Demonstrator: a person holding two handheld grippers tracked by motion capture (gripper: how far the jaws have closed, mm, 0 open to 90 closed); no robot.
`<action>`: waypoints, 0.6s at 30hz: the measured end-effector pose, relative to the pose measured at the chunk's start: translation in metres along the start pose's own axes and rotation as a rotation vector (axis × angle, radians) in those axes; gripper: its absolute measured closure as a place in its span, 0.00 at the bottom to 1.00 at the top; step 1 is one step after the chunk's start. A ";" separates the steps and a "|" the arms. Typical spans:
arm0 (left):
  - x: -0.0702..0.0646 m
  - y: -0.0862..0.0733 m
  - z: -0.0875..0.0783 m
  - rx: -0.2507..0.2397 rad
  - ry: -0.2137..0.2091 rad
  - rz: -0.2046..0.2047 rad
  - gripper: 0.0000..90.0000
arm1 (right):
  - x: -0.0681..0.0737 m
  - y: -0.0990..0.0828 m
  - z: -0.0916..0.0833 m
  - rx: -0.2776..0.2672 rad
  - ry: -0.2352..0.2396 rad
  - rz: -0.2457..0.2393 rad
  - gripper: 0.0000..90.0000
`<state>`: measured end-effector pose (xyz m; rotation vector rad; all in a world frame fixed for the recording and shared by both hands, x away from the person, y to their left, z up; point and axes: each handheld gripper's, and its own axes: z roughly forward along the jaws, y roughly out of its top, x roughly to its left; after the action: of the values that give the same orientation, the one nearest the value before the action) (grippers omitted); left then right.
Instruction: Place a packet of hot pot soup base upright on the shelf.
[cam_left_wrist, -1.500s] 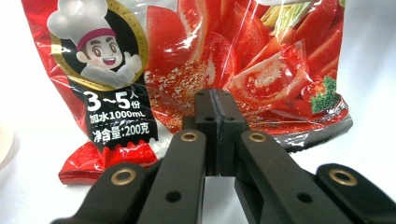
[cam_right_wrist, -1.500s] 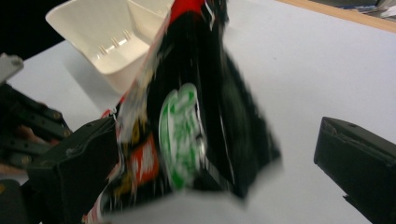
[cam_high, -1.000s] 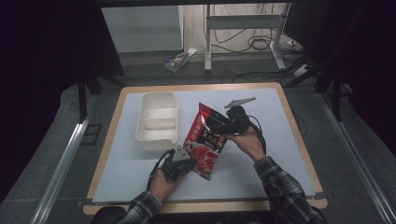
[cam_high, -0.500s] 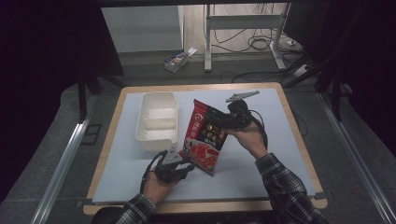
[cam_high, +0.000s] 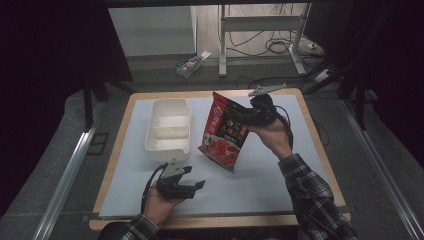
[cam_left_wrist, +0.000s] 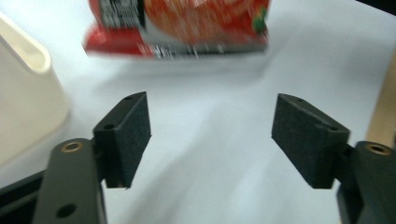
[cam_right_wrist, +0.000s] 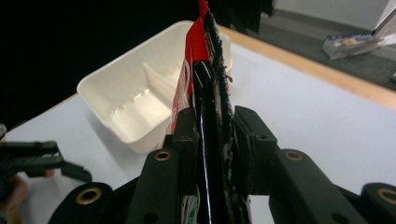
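Your right gripper (cam_high: 239, 116) pinches the red printed foil pouch (cam_high: 224, 131), hanging long-axis-down just right of the white divided plastic tray (cam_high: 169, 124). Your left gripper (cam_high: 196, 186), jaws just spread and empty, sits nearer you, probably clear below.

A wood-edged desk (cam_high: 320, 145) stands on grey carpet (cam_high: 65, 125) — dark surroundings left and right, metal stand legs (cam_high: 222, 40) and cables (cam_high: 280, 46) far behind.

table lit | surroundings dark | left gripper view blurred
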<state>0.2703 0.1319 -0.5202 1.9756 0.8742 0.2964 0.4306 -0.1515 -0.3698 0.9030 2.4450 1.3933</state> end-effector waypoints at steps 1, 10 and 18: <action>-0.001 -0.001 0.000 0.015 0.006 -0.002 0.24 | -0.001 0.003 -0.001 -0.005 -0.007 -0.002 0.79; -0.003 -0.010 -0.011 0.050 0.037 0.005 0.04 | -0.011 0.027 -0.004 -0.032 -0.043 -0.011 0.78; -0.006 -0.018 -0.012 0.088 0.076 0.049 0.00 | -0.013 0.049 0.005 -0.058 -0.047 -0.020 0.78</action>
<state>0.2518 0.1418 -0.5280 2.0811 0.9013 0.3689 0.4635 -0.1376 -0.3338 0.8856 2.3596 1.4123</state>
